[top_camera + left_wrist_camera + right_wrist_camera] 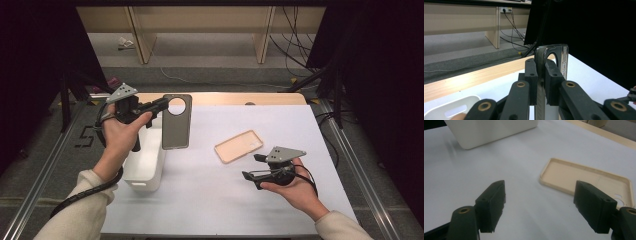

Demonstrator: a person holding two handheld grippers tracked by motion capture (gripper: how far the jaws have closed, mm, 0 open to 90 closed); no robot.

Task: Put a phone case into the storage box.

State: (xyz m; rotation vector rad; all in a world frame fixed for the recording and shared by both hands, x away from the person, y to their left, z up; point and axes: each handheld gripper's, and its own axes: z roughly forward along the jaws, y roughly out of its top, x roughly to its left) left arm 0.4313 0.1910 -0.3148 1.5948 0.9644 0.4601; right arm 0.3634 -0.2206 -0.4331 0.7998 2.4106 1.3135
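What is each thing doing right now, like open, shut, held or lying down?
Left gripper: shut on the dark grey phone case.
Dark grey phone case with round camera hole: held upright, above the table.
Right gripper: open, holding nothing.
Beige phone case: lying flat, hollow side up.
White plastic bin: standing upright on the table.

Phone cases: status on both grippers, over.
Left gripper shut on dark phone case, held above white bin. Right gripper open, beside beige case lying on table. Nothing in the way.

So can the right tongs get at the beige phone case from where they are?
Probably yes: the right tongs are open, aimed at the beige phone case, which lies flat with bare table between them.
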